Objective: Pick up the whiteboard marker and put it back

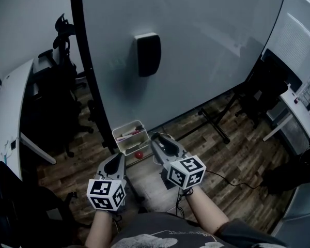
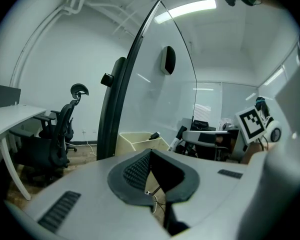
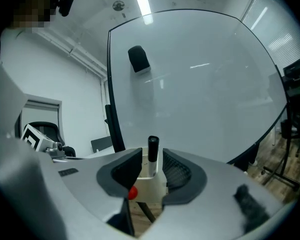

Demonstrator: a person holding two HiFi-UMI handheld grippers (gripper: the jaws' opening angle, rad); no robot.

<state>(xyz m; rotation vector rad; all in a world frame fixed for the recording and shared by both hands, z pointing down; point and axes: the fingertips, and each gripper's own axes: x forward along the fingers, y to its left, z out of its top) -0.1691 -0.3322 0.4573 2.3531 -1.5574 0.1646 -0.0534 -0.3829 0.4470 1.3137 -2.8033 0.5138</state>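
Standing in white plastic bin [image 3: 153,185]: black-capped white marker [image 3: 152,156], 12 o'clock | right gripper [image 3: 151,154] spread wide around it | left gripper [image 2: 150,152] closed

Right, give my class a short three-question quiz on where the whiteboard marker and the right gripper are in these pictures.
1. True or false: the right gripper is clamped on the marker.
2. The marker stands upright: A) in the cream tray B) on the desk C) on the floor.
3. Fill in: the eraser on the whiteboard is ____ in colour.
Key: 1 false, its jaws stand apart and do not press the marker; 2 A; 3 black.
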